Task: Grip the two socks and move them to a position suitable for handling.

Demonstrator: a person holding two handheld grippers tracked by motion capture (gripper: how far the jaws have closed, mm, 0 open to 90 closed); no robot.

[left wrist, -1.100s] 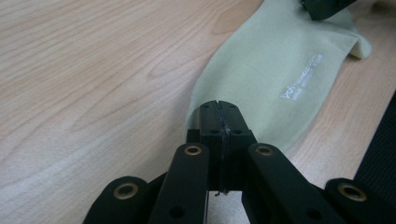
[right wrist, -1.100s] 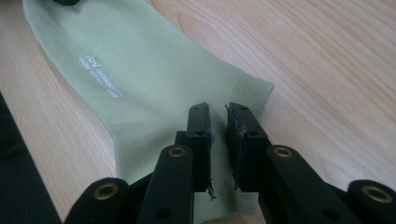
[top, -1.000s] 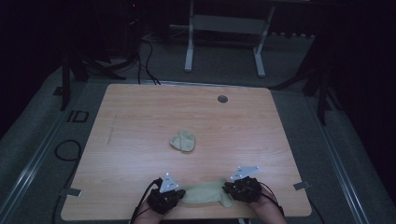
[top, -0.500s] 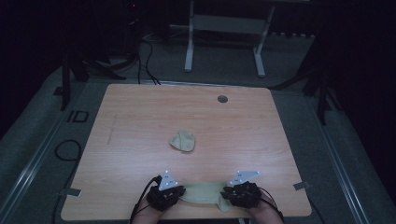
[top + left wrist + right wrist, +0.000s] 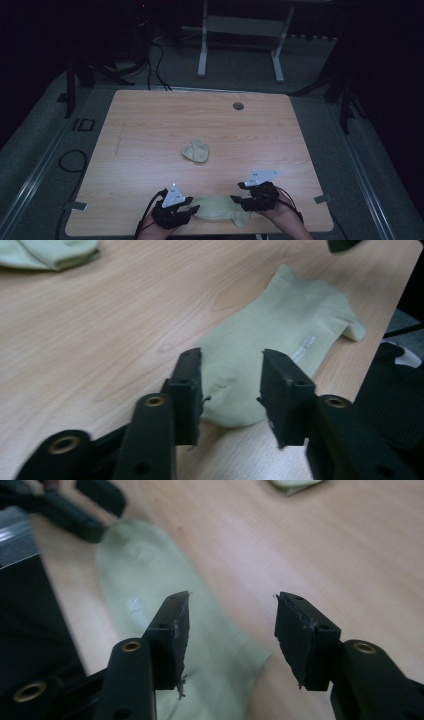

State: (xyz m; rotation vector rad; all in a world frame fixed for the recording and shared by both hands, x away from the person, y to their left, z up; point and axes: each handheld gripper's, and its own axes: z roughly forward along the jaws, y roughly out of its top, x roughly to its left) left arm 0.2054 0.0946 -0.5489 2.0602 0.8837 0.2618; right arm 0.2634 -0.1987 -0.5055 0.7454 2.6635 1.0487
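A light, limp sock [image 5: 217, 210] is being released flat by the left gripper [image 5: 231, 385] and right gripper [image 5: 231, 630], jaws just opening off it, its ends judged best for pinching.

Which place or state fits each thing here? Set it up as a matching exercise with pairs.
Things:
1. flat sock
2. folded sock
3. round grommet
4. left hand-held gripper

Places or states:
A. near the table's far edge
B. mid-table, bunched up
C. jaws just opened, apart over the sock's end
D. spread along the near edge

Pairs: 1-D, 2-B, 3-A, 4-C
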